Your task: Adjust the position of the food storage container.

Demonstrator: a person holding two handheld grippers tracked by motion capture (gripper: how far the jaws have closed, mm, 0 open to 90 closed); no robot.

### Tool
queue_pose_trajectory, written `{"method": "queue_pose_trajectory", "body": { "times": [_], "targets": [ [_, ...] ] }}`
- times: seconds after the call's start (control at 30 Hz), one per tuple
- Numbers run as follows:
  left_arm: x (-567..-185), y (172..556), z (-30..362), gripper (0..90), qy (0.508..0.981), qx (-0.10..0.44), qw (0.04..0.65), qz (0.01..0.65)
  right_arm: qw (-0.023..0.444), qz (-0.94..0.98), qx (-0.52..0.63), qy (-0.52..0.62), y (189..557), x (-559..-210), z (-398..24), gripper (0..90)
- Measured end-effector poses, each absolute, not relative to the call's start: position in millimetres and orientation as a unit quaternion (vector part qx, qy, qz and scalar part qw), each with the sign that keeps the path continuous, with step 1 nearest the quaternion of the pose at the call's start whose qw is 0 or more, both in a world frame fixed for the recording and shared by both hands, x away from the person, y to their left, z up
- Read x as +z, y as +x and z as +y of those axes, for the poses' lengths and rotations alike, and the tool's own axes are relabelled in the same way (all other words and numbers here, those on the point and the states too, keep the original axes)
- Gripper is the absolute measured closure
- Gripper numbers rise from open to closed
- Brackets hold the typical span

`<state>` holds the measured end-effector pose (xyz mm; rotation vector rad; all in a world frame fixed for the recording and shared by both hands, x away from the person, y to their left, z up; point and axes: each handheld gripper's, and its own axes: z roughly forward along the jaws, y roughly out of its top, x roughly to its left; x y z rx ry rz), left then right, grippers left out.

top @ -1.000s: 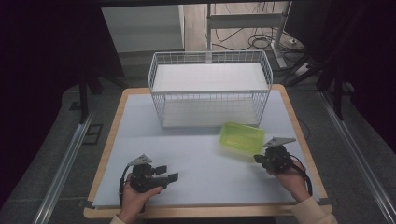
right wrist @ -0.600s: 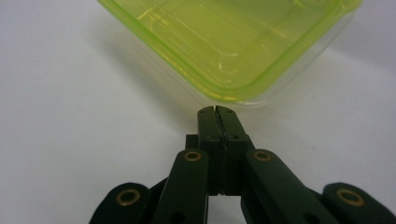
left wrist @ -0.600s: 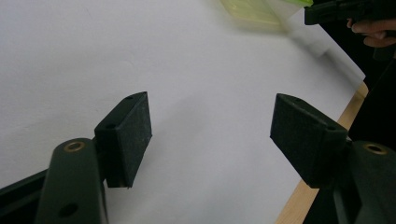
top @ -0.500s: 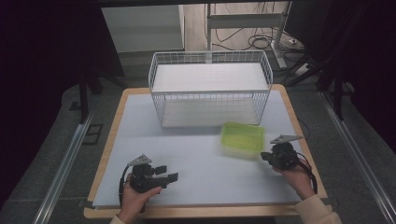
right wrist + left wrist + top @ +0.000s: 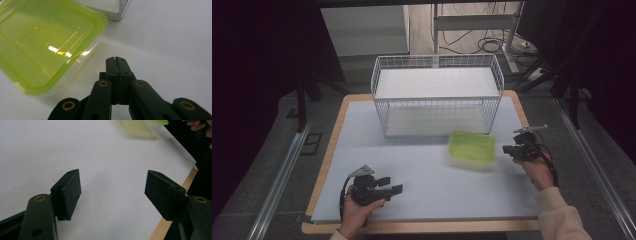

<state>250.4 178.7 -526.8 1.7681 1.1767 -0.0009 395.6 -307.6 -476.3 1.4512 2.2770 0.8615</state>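
We've got a lime-lidded clear food container (image 5: 472, 148) sitting on the tabletop (image 5: 427, 185), just in front of the white wire basket (image 5: 437, 95) & toward its right end. In the high view its long axis runs roughly left-right; it's blurred there. Our right gripper (image 5: 116, 61) is just beside the container's right edge, fingers pressed fully together w/ nothing between them; we can't tell if the tips touch it. Container lies up & left of those fingers in the right gripper view. Our left gripper (image 5: 389, 185) is well apart, near the front edge, fingers spread wide, empty. Right hand's clearly nearer, so prob. any next move on the container is its job.
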Motion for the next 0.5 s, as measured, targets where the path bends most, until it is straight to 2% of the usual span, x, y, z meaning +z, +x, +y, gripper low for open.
{"method": "queue_pose_trajectory", "body": {
  "times": [0.5],
  "targets": [
    [-526.5, 250.3, 179.5, 29.1, 0.726, -0.001, 0.489, 0.483, 0.186, 0.833, 0.21, 0.478, 426.5, -474.5, -259.5, 89.9]
  ]
}}
